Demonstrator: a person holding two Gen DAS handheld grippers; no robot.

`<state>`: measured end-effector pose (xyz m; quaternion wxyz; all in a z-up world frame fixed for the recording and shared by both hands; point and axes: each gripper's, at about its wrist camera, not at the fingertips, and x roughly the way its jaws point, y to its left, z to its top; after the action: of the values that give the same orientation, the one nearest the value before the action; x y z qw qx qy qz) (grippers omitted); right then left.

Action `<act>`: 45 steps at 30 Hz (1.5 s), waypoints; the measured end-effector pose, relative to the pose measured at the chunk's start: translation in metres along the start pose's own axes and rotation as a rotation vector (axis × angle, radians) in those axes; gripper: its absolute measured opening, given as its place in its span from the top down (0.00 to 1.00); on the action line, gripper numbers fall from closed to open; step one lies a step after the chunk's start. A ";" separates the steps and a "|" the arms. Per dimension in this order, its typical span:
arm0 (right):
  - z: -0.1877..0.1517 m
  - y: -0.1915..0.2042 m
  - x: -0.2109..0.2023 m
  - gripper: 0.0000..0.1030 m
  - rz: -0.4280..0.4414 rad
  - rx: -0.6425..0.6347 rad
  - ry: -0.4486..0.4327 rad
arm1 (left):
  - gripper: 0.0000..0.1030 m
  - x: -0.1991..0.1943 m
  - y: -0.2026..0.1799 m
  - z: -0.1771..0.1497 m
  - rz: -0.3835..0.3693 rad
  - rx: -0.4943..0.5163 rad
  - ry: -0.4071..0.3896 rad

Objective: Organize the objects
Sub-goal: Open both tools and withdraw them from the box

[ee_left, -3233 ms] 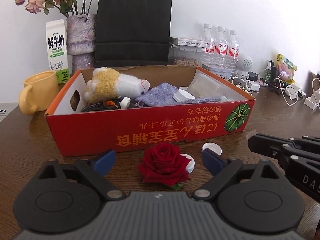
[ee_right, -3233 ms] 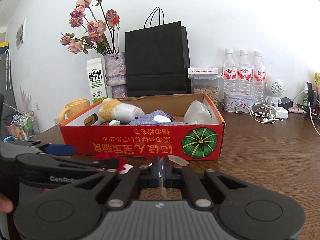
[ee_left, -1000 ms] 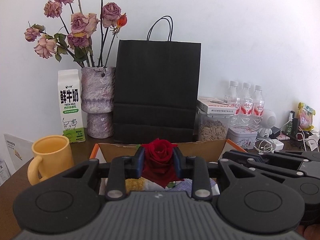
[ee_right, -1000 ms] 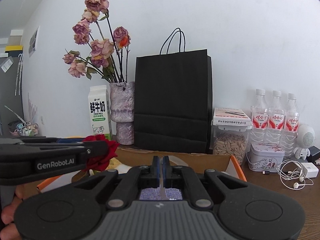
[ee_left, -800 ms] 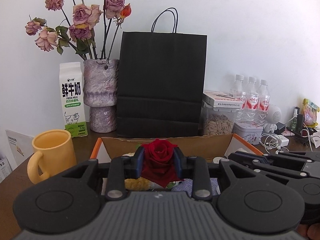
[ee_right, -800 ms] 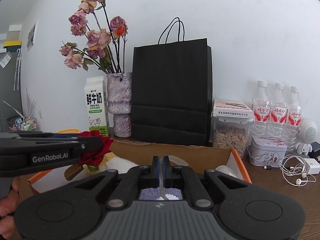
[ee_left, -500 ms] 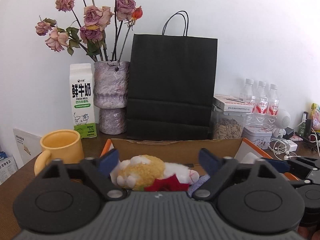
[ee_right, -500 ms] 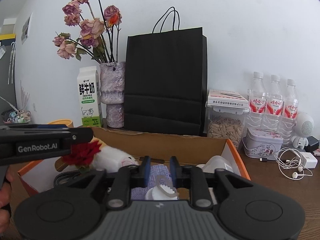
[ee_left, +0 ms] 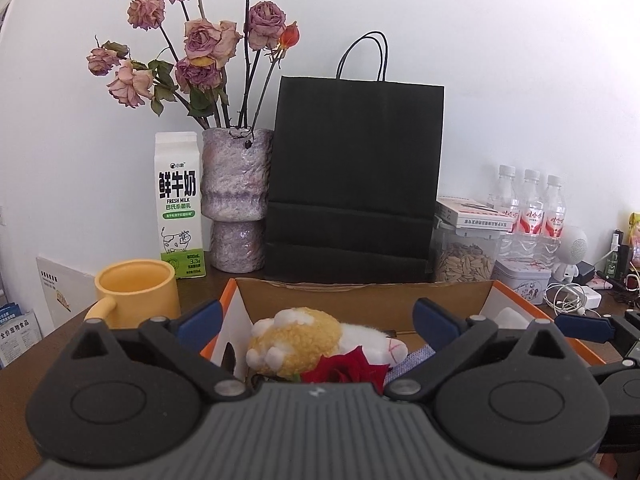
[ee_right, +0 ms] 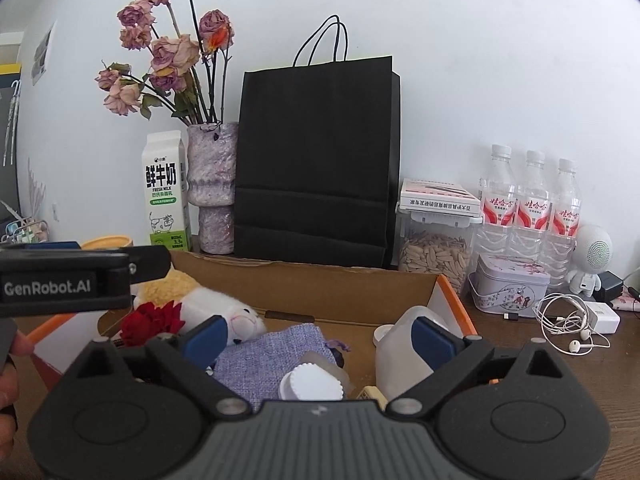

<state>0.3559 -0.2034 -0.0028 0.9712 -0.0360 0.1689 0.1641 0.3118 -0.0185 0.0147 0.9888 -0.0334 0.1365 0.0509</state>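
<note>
The orange cardboard box (ee_left: 360, 286) lies open below both grippers. A red rose (ee_left: 346, 368) rests inside it against a yellow-and-white plush sheep (ee_left: 296, 336). My left gripper (ee_left: 316, 318) hangs open above them with nothing between its fingers. The right wrist view shows the rose (ee_right: 150, 322), the box (ee_right: 320, 280), a purple pouch (ee_right: 272, 352), a white ridged cap (ee_right: 312, 386) and a white container (ee_right: 400, 344). My right gripper (ee_right: 320, 336) is above these, its jaws opening, nothing between the pads. A thin clear piece (ee_right: 320, 360) lies by the cap.
Behind the box stand a yellow mug (ee_left: 136, 292), a milk carton (ee_left: 178, 204), a vase of dried roses (ee_left: 236, 200), a black paper bag (ee_left: 352, 176), a seed container (ee_left: 464, 252) and water bottles (ee_left: 532, 208). Earphones (ee_right: 572, 320) lie at the right.
Both grippers went from shut to open. The rose dropped from the left jaws into the box beside the sheep. The clear piece left the right jaws and lies by the cap.
</note>
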 end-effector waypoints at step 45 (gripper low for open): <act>-0.068 0.015 -0.093 0.09 0.022 0.046 0.225 | 0.00 -0.103 0.032 -0.062 -0.094 0.045 0.117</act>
<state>0.2473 -0.2261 -0.0352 0.9448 -0.0302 0.2810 0.1658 0.1928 -0.0009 -0.0185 0.9809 -0.0204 0.1936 -0.0005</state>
